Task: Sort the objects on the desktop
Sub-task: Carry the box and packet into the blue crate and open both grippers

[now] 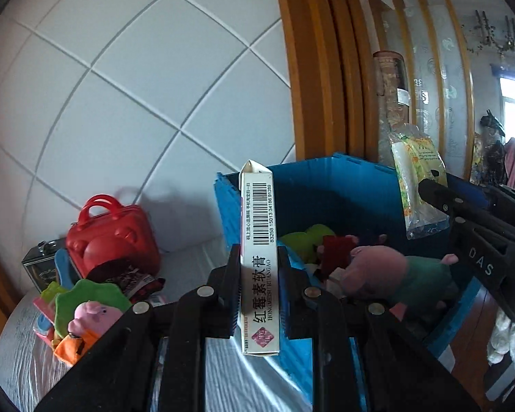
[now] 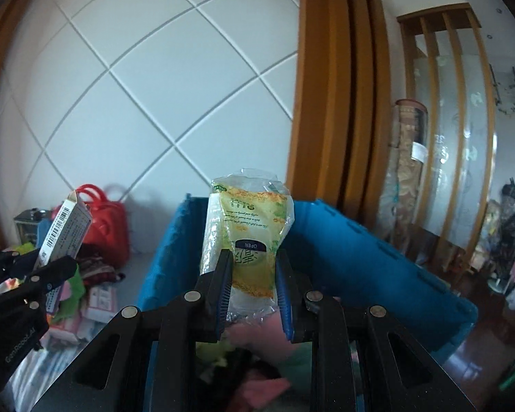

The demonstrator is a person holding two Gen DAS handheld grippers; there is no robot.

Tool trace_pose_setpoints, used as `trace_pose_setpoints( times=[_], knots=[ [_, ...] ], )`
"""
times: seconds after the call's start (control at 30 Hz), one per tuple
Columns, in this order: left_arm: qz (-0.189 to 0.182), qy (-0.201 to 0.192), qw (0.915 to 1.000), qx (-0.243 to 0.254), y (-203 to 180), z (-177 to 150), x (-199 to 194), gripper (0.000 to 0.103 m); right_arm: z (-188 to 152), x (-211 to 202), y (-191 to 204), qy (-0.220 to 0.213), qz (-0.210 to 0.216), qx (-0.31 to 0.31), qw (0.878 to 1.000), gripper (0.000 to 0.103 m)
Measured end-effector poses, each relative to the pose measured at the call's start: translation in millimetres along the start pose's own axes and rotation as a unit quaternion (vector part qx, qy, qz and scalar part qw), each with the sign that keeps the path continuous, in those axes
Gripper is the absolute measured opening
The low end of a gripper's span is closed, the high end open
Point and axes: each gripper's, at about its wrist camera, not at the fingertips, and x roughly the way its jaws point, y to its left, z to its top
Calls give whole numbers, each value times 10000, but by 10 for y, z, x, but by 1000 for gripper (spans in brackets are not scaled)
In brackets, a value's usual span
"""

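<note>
Both tongs are clamped, left tongs [image 1: 259,295] on an upright ointment box [image 1: 257,261], right tongs [image 2: 252,292] on a plastic packet [image 2: 247,237], blue bin [image 1: 343,185] waiting at twelve o'clock, right nearer.

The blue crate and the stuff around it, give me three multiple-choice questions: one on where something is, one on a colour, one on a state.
1. Where is the pink pig toy in the green shirt?
A. inside the blue crate
B. on the red case
C. on the floor

2. What colour is the small case with handles?
A. yellow
B. red
C. black

3. What is the left tool doing?
A. standing open with nothing in it
B. clamped on a narrow white box
C. clamped on a plastic packet

Answers:
1 A: the pig toy lies within the blue crate.
2 B: the case is red.
3 B: the left tool pinches the white box; the right tool has the packet.
</note>
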Motion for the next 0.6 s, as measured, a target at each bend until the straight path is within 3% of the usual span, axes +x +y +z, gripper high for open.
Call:
trace_pose_setpoints(
  times=[0.13, 0.23, 0.6],
  knots=[
    [-167, 99, 9998, 99, -429, 114, 104, 18, -114, 147, -366, 102, -477, -134, 9987, 24],
    [-250, 182, 9994, 172, -646, 153, 173, 18, -216, 248, -536, 195, -598, -155, 9979, 24],
    [-151, 598, 9976, 329, -1062, 127, 492, 18, -422, 566, -964, 666, -713, -172, 9951, 25]
  ],
)
